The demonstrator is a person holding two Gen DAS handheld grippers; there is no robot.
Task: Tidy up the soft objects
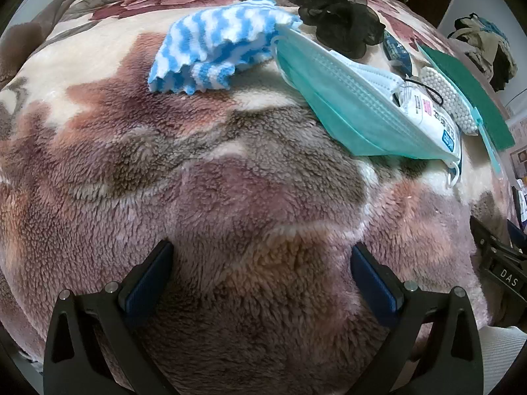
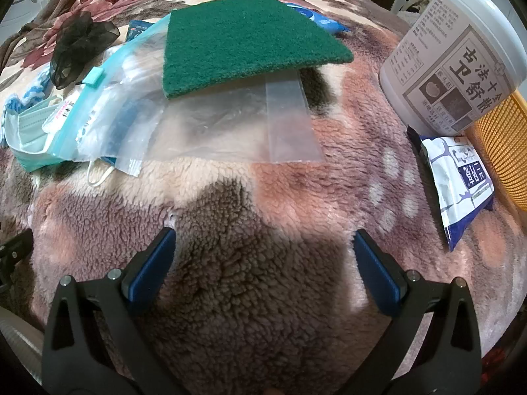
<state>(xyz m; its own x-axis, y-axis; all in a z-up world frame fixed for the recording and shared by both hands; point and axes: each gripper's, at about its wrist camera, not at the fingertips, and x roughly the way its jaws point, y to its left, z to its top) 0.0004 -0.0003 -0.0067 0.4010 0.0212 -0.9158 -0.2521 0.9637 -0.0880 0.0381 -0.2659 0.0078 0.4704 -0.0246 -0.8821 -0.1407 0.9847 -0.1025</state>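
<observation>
On a fleece floral blanket [image 1: 230,171] lie a blue-and-white striped cloth [image 1: 217,49], a green face mask [image 1: 349,105], a black gauzy scrunchie [image 1: 339,19], a pack of cotton swabs [image 1: 448,98] and a green scouring pad [image 1: 474,98]. My left gripper [image 1: 262,273] is open and empty, hovering over bare blanket below the cloth and mask. In the right wrist view the green scouring pad [image 2: 243,39] rests on a clear zip bag [image 2: 230,121], with the mask [image 2: 29,138] and scrunchie [image 2: 79,46] at left. My right gripper [image 2: 263,263] is open and empty, below the bag.
A white tub with printed label [image 2: 454,59] stands at right beside an orange basket [image 2: 504,141]. A blue-and-white wipes packet [image 2: 461,181] lies below the tub. Another blue packet [image 2: 316,16] sits behind the pad. The other gripper [image 1: 500,263] shows at the right edge.
</observation>
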